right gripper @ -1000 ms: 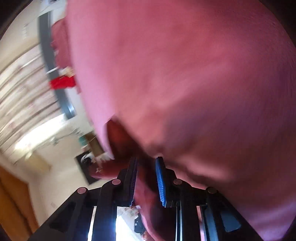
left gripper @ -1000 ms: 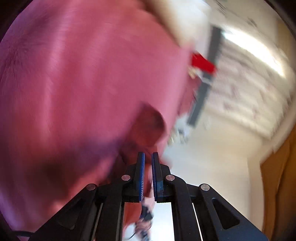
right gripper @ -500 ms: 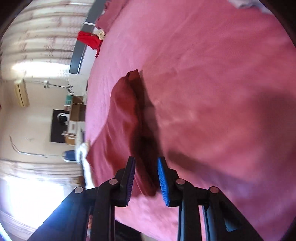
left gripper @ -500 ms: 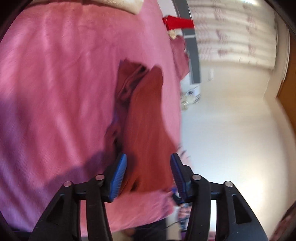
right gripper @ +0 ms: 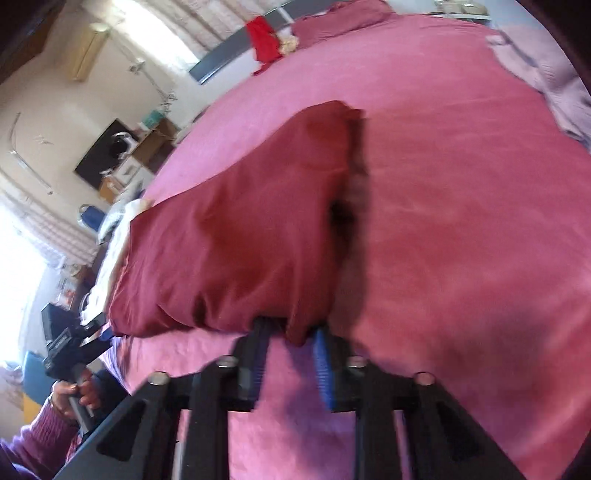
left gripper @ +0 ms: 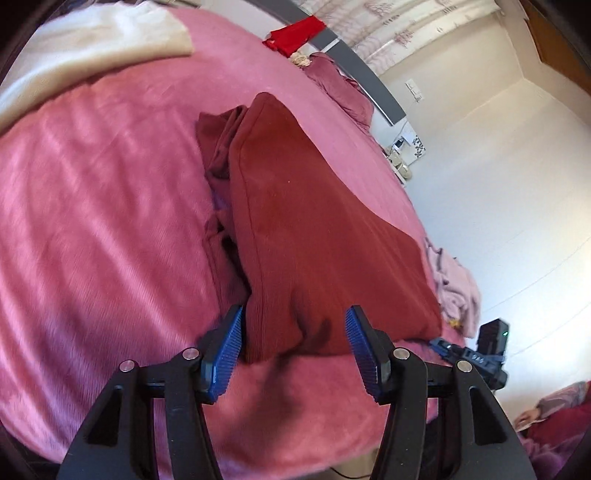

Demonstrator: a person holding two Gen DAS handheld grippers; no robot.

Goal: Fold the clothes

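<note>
A dark red garment (left gripper: 295,229) lies folded on the pink bedspread (left gripper: 92,221); loose folds bunch along its left side. My left gripper (left gripper: 293,332) is open, its blue pads on either side of the garment's near corner, not gripping. In the right wrist view the same garment (right gripper: 251,229) lies ahead. My right gripper (right gripper: 290,341) is partly open, with the garment's near corner hanging between the blue pads; the view is blurred.
A white cloth (left gripper: 85,44) lies at the bed's far left. A lilac garment (left gripper: 454,280) sits at the bed's right edge, also in the right wrist view (right gripper: 546,74). A red item (left gripper: 295,35) hangs on the grey headboard. Furniture (right gripper: 110,151) stands by the wall.
Both grippers laid the garment on the bed and pulled back. The left jaws opened wide and let go; the right jaws have widened.
</note>
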